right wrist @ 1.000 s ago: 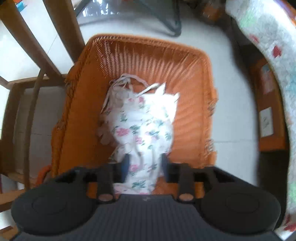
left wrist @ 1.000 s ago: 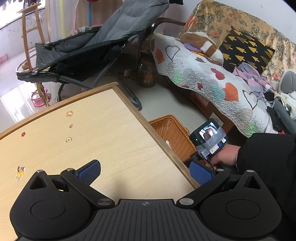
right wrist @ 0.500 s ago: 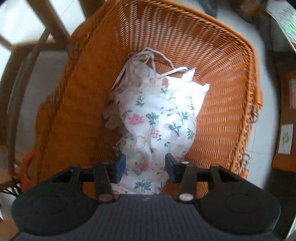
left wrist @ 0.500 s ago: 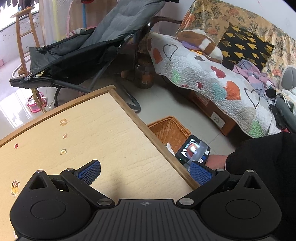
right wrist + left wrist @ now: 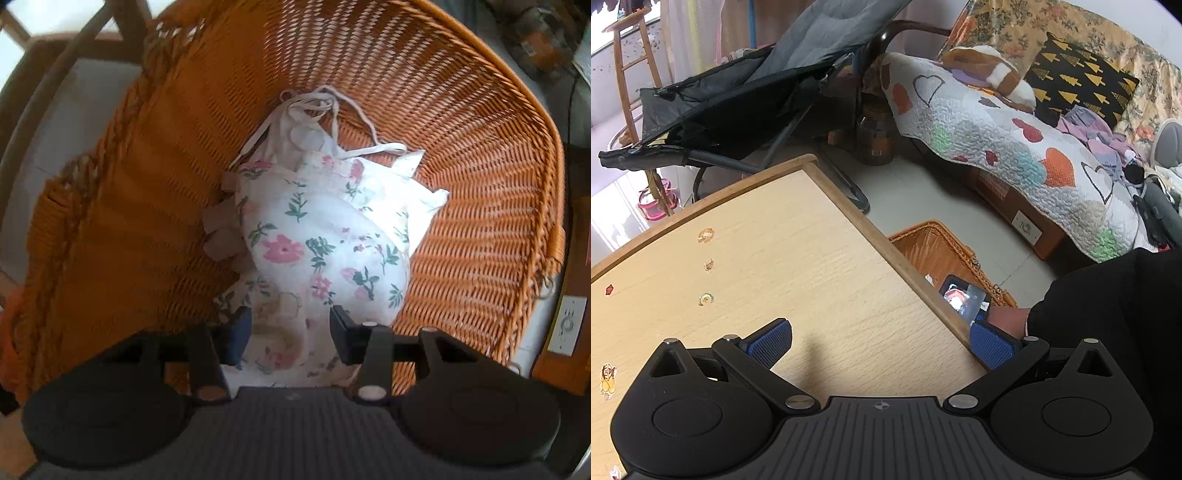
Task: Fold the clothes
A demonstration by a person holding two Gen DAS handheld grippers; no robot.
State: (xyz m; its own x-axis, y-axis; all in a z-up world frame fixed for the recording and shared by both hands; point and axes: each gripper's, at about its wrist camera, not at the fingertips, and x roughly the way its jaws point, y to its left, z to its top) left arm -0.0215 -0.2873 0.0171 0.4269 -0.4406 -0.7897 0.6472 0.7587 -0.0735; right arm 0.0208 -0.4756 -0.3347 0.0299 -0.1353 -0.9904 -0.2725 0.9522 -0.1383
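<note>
Right gripper (image 5: 290,332) has its fingers (image 5: 236,338) spread apart on either side of the floral garment (image 5: 321,243), fabric between them but not pinched as far as I can see. The garment's bunched up in the wicker basket (image 5: 480,155), strings trailing toward the far wall. Left gripper (image 5: 881,341) is wide open with nothing in it, hanging over the wooden worktop (image 5: 783,254), basket on the floor beside its edge
</note>
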